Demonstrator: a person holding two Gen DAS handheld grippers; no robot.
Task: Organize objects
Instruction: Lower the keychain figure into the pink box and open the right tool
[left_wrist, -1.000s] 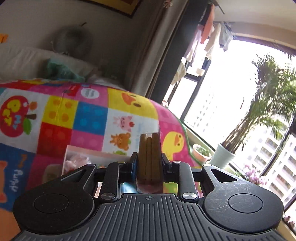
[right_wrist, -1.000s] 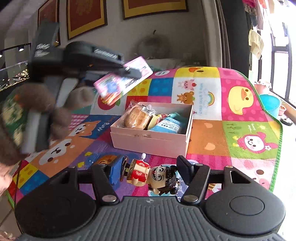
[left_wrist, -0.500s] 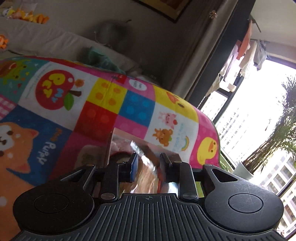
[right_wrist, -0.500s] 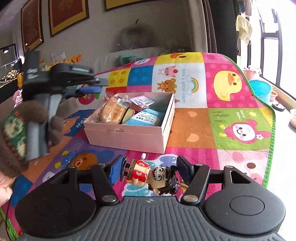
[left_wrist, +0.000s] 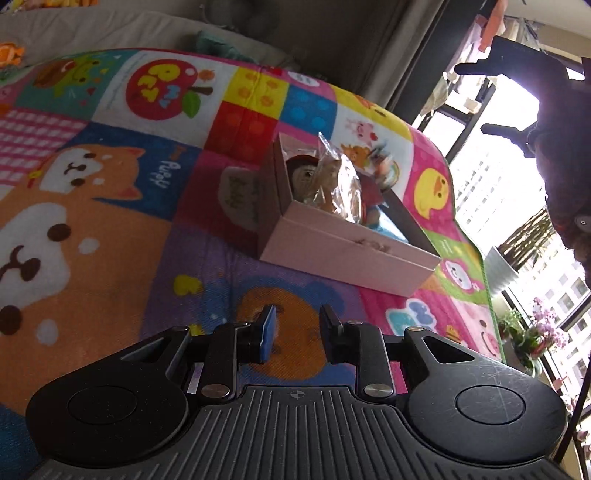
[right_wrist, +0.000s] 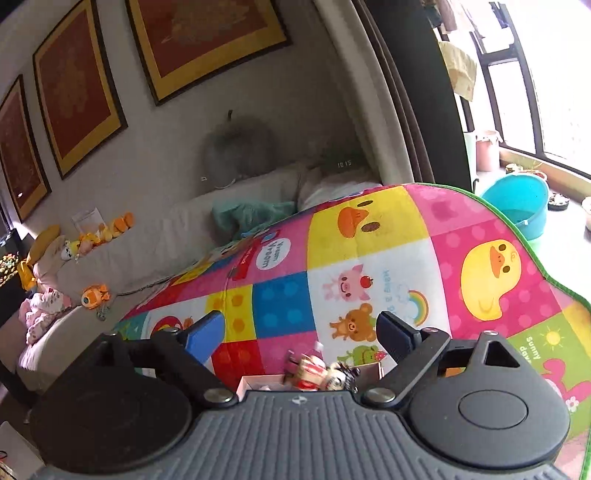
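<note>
The left gripper (left_wrist: 297, 328), closed to its narrowest and holding nothing, hung over the colourful cartoon play mat (left_wrist: 110, 221). Its view alone showed the whole open pink cardboard box (left_wrist: 343, 243), mid-mat, packed with wrapped snacks. The right gripper (right_wrist: 299, 332) was opening wide, empty; only its view showed the small red-and-white toy figurine (right_wrist: 314, 373) lying below it in the box.

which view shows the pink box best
The left wrist view: the pink box sits whole on the play mat, its open top showing a bagged bread and other items. The right wrist view catches only a sliver of its rim above the camera housing, with a toy figurine there.
</note>
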